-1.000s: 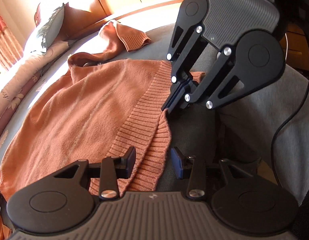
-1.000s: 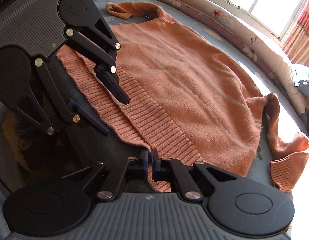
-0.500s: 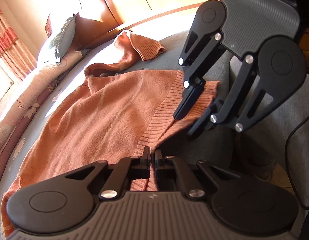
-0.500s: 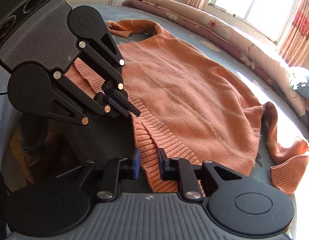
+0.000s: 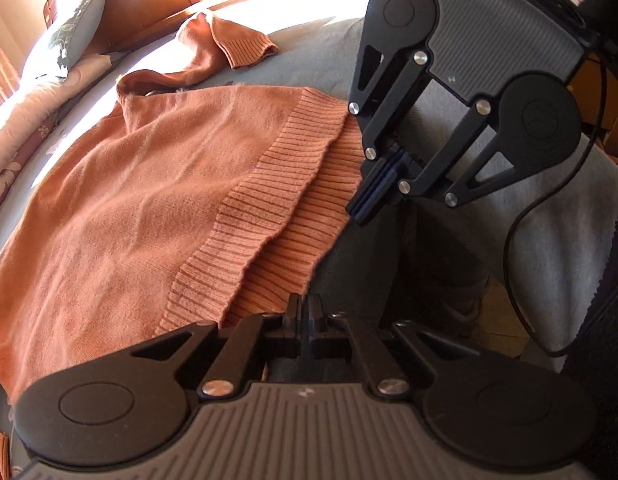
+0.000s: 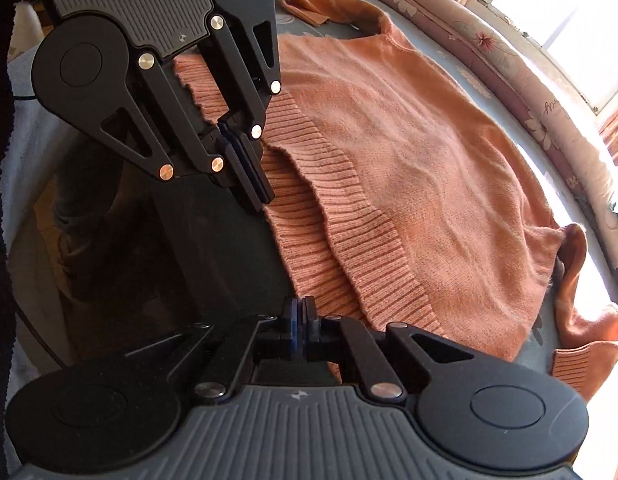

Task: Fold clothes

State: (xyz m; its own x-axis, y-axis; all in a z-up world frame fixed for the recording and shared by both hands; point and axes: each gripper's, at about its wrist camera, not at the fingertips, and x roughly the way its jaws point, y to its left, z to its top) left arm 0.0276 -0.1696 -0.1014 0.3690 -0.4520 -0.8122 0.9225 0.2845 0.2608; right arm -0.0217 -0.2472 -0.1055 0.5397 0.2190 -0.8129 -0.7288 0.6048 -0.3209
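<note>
An orange knit sweater (image 5: 149, 200) lies spread on the bed, its ribbed hem (image 5: 293, 240) toward me. The hem's two layers have slid apart, and the lower one reaches the bed's edge. My left gripper (image 5: 307, 306) is shut, its tips pinching the lower hem's edge. In the right wrist view the left gripper (image 6: 257, 196) meets that same edge. My right gripper (image 6: 303, 312) is shut too, on the hem (image 6: 309, 264) farther along; in the left wrist view the right gripper (image 5: 359, 208) touches it. One sleeve (image 5: 237, 44) lies folded at the far side.
The blue-grey bed cover (image 5: 317, 52) has a pillow (image 5: 69, 28) by the wooden headboard and a rolled floral quilt (image 6: 509, 60) under the window. A black cable (image 5: 521, 220) hangs over grey cloth (image 5: 557, 240) by the bed's edge, with dark floor below.
My left jaws closed on the hem's edge. The right jaws opened, shifted along the hem and shut again. The two grippers now sit farther apart, and the top hem layer has slid back.
</note>
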